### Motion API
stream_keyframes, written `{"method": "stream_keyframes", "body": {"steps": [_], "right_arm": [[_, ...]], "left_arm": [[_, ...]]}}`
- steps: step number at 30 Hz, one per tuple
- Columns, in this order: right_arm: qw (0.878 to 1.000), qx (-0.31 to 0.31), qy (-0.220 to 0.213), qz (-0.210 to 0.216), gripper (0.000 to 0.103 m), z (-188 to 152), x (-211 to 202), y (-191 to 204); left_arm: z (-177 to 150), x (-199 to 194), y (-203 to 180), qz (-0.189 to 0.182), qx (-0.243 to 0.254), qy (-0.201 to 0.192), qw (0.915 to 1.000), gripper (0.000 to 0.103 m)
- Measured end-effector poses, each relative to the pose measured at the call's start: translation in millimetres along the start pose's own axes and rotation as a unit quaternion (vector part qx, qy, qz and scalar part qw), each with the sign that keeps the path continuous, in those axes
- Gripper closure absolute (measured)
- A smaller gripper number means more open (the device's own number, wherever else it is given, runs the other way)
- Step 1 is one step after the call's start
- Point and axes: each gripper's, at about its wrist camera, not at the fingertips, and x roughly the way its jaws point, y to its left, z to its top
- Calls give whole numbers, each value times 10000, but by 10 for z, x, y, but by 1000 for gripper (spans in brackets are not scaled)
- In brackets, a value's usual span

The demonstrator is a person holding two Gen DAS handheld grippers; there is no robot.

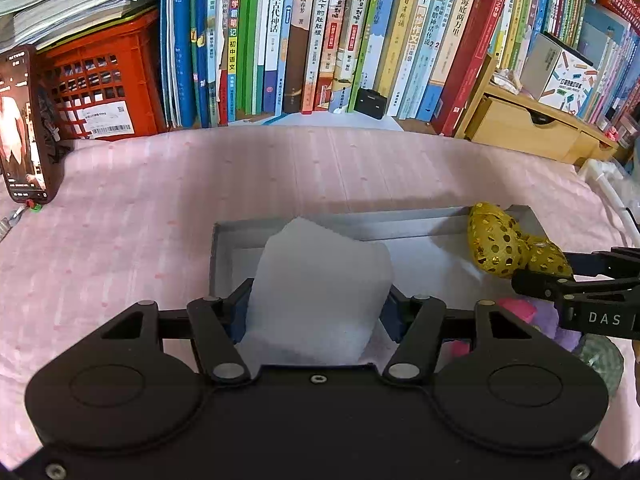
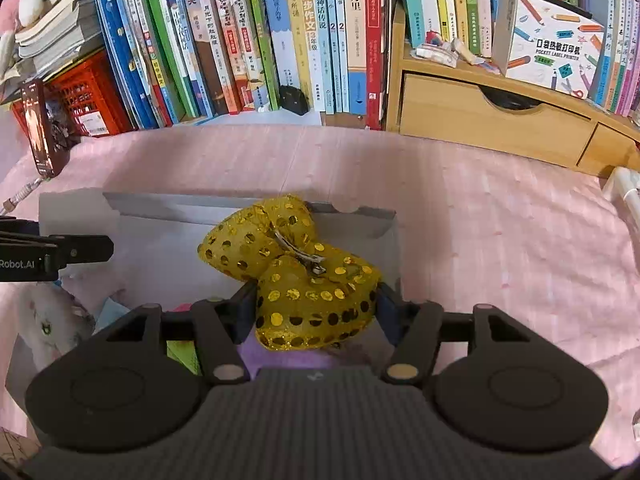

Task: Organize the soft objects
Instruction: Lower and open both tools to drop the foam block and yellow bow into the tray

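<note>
A white foam pad (image 1: 320,296) is pinched between the blue pads of the left hand-held gripper (image 1: 316,312) and held tilted above the near left part of a shallow grey box (image 1: 224,240). The box is seen lying on the pink-covered surface (image 1: 140,208), in front of a row of upright books (image 1: 320,36). Over the box's right side, a gold sequinned bow (image 2: 296,276) with a metal clip on top is gripped at its near lobe by the right hand-held gripper (image 2: 316,312).
</note>
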Motion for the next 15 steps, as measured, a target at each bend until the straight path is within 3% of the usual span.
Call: {"method": "stream_keyframes", "body": {"steps": [15], "right_arm": [[9998, 139, 111, 66, 36, -24, 73, -25]], "left_arm": [[-4, 64, 17, -13, -28, 102, 9999, 43]]}}
